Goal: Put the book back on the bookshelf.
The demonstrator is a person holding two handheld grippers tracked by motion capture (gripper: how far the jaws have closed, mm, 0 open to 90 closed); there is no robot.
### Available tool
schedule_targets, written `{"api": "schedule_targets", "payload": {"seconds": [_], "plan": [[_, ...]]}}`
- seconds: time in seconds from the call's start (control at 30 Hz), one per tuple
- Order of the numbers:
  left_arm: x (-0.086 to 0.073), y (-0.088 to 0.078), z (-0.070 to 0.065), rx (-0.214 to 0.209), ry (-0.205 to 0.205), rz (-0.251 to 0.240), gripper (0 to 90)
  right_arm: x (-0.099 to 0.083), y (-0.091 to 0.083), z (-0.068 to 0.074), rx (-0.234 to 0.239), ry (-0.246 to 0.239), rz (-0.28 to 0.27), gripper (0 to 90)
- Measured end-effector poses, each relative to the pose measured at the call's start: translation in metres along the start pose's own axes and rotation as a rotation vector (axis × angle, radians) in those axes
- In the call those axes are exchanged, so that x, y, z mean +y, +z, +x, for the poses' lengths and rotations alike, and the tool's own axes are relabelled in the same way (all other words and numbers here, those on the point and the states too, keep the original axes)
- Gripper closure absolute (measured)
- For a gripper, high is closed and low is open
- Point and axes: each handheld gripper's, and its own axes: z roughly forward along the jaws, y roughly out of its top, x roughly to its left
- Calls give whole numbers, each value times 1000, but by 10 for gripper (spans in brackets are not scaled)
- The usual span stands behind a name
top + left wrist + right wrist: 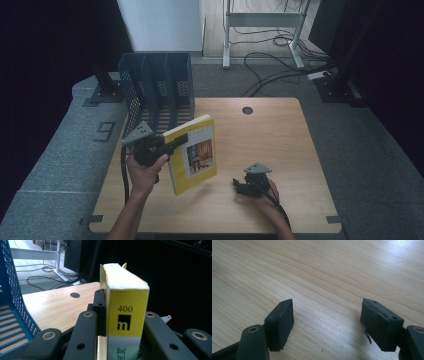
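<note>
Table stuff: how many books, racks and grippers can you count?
Books: 1, the yellow book, clamped in the left gripper.
Racks: 1, the blue rack, standing at the table's far left corner.
Grippers: 2, counting the open right gripper.
Total: 4

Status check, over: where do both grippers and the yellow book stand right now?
Left hand-held gripper shut on yellow book, held above table. Right hand-held gripper open, empty, low over table. Blue file rack just behind book.

"400" and "m" logo on yellow book spine point(126, 312)
</note>
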Motion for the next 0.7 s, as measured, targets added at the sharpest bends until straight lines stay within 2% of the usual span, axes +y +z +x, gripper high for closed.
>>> {"api": "schedule_targets", "payload": {"seconds": [0.27, 0.7], "plan": [[5, -3, -1, -7, 2, -20, 755, 0, 0, 0, -3, 0, 1, 263], [15, -8, 0, 8, 19, -41, 755, 0, 0, 0, -3, 0, 0, 263]]}}
